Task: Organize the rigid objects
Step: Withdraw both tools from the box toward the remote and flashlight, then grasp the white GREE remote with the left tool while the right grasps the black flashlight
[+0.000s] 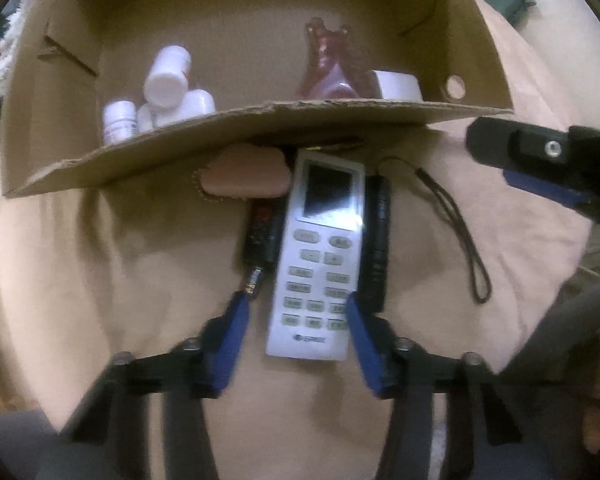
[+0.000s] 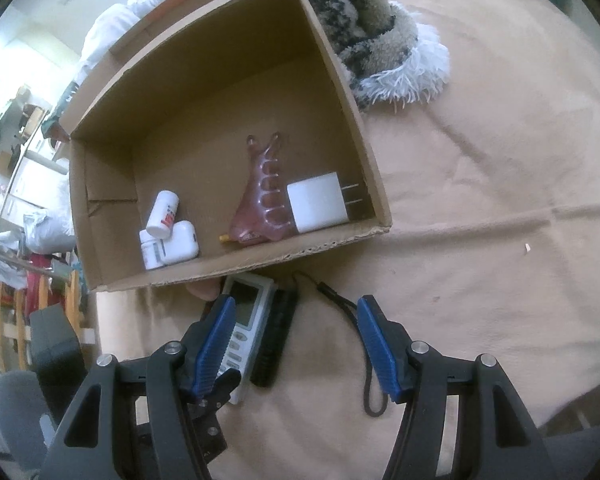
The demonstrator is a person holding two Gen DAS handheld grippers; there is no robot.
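The white remote (image 1: 318, 256) lies between the left gripper (image 1: 296, 312) fingers; right pad touches it, left pad stands clear: jaws open.

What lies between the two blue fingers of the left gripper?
The white remote control with grey buttons lies between the left gripper's fingers, its lower end framed by them, in the left wrist view.

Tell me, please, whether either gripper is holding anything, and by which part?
Nothing is gripped yet. The left gripper straddles the white remote at its lower end, with a gap beside one pad; the right gripper is open and empty.
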